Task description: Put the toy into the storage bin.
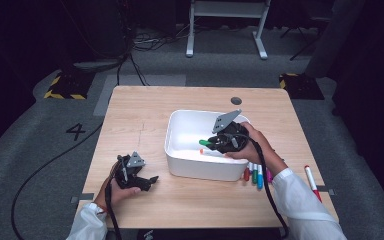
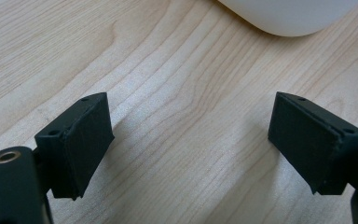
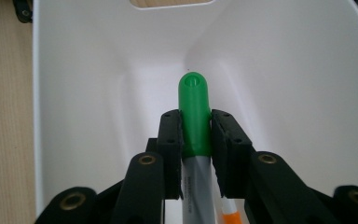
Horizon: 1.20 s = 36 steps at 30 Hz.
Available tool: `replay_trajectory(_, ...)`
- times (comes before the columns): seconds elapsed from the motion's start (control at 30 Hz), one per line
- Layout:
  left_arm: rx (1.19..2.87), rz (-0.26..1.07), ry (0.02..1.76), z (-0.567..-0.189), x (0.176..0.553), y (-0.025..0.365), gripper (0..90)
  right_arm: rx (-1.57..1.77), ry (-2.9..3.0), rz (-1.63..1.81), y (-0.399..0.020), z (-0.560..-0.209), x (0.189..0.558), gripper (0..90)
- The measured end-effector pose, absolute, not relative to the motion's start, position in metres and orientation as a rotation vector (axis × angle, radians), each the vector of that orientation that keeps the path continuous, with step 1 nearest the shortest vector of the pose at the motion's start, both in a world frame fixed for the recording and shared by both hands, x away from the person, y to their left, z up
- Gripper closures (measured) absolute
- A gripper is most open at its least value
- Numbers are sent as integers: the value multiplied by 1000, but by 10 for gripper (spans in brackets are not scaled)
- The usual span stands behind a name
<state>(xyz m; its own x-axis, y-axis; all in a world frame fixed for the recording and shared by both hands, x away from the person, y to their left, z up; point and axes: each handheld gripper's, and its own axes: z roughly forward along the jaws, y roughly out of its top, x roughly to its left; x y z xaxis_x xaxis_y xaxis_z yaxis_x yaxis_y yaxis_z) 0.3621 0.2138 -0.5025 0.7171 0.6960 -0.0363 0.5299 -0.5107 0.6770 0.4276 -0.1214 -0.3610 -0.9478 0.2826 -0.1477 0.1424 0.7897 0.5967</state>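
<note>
On the light wooden table [image 1: 140, 120] sits a white rectangular plastic bin [image 1: 180, 150]. The right gripper [image 3: 196, 135] reaches over the bin's right rim, jaws clamped on a green-capped grey marker [image 3: 194, 107] whose long axis runs straight out along the jaws toward the far wall, above an orange-capped marker [image 3: 230, 215] lying inside. The left gripper [image 2: 191, 140], jaws wide and empty, rests low on the table beside the bin.

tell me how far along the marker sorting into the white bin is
Done: one orange-capped marker already lies in the white bin. In hand: the right gripper is shut on a green-capped marker and holds it inside the bin, not yet released. Left: several markers lie on the table beside the bin, plus a red marker further right. The left gripper rests open with nothing between its jaws.
</note>
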Motion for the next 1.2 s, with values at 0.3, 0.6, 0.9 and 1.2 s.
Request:
replay_trajectory(0.3, 2237, 314, 925, -502, 362, 214, 138, 262, 2822, 866, -112, -360, 409, 745)
replay_trajectory(0.6, 2237, 313, 924, -502, 362, 214, 137, 225, 2854, 884, -111, -360, 402, 741)
replay_trajectory(0.9, 2235, 314, 928, -503, 362, 214, 137, 332, 2752, 938, -125, -355, 406, 580)
replay_trajectory(1.2, 2235, 315, 929, -503, 362, 214, 137, 474, 2547, 1080, -177, -329, 392, 483)
